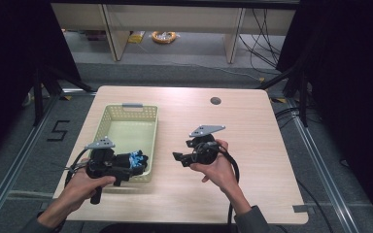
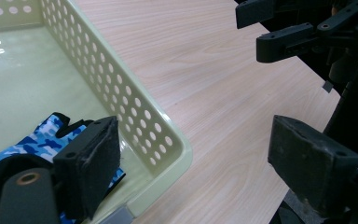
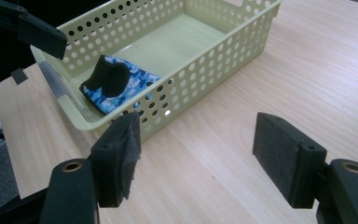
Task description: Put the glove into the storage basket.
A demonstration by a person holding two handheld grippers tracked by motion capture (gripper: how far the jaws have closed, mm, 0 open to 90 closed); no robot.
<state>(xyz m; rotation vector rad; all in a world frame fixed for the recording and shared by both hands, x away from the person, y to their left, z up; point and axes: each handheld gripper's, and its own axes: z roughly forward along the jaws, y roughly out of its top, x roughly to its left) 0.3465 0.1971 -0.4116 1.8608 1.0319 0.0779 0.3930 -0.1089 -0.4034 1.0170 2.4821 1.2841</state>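
A pale green perforated basket (image 1: 108, 122) stands on the left half of the wooden table. In its near right corner lies a blue camouflage fabric item (image 1: 137, 157) with black trim, also in the left gripper view (image 2: 32, 142) and the right gripper view (image 3: 121, 88). My left gripper (image 1: 135, 169) hovers at that corner, open; its jaws (image 2: 196, 163) straddle the basket's corner wall (image 2: 154, 126), one pad just beside the fabric. My right gripper (image 1: 177, 158) is held to the right of the basket, open and empty (image 3: 200, 158), pointing at the basket's side wall (image 3: 205, 70).
A grey handle (image 1: 132, 105) sits on the basket's far rim. A round cable hole (image 1: 215, 100) is near the table's far edge. Bare wood (image 1: 252, 145) stretches to the right of the basket. Black curtains flank the table; cables and a yellow reel (image 1: 163, 36) lie on the floor beyond.
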